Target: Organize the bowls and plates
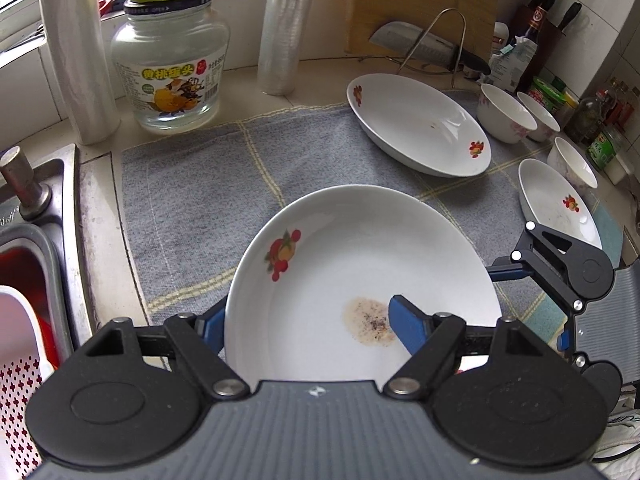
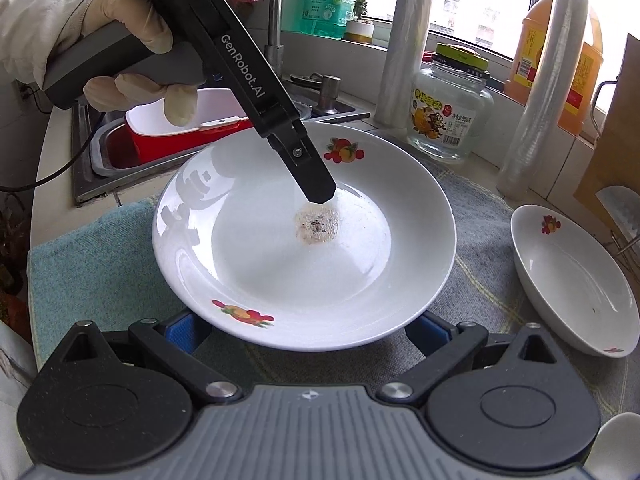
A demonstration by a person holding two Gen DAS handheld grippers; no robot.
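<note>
**A:** What is lying where, biggest thing first?

**B:** A blue-grey cloth (image 1: 192,184) is covering the counter. 1 large white plate (image 1: 352,248) with fruit prints is sitting at the cloth's near edge, close to the corner beside the sink (image 1: 40,184). The left gripper (image 1: 306,308) is straddling its rim with the jaws apart. 1 finger is reaching inside the plate and the other is sitting outside it, so nothing is being clamped. The right gripper (image 2: 304,322) is waiting low at the plate's opposite rim. Its jaws are also apart and its fingertips are hiding under the overhanging edge.

**A:** What could be going wrong from here?

**B:** I am judging that the glossy, sloping wall is offering a poor grip. A pinch on it could be slipping, letting the plate tilt and slide toward the sink. The inner finger is also hovering just beside a brown food stain (image 1: 370,320), which could be smearing the pad.

**A:** And the counts?

**B:** I am counting 3 plates: this one, a second plate (image 1: 416,124) at the cloth's far edge, and a smaller plate (image 1: 560,208) at the right edge. Past the far right corner, 3 bowls (image 1: 506,114) are standing close together. I am also seeing 2 film rolls (image 1: 280,32) and 1 jar (image 1: 170,64).
</note>
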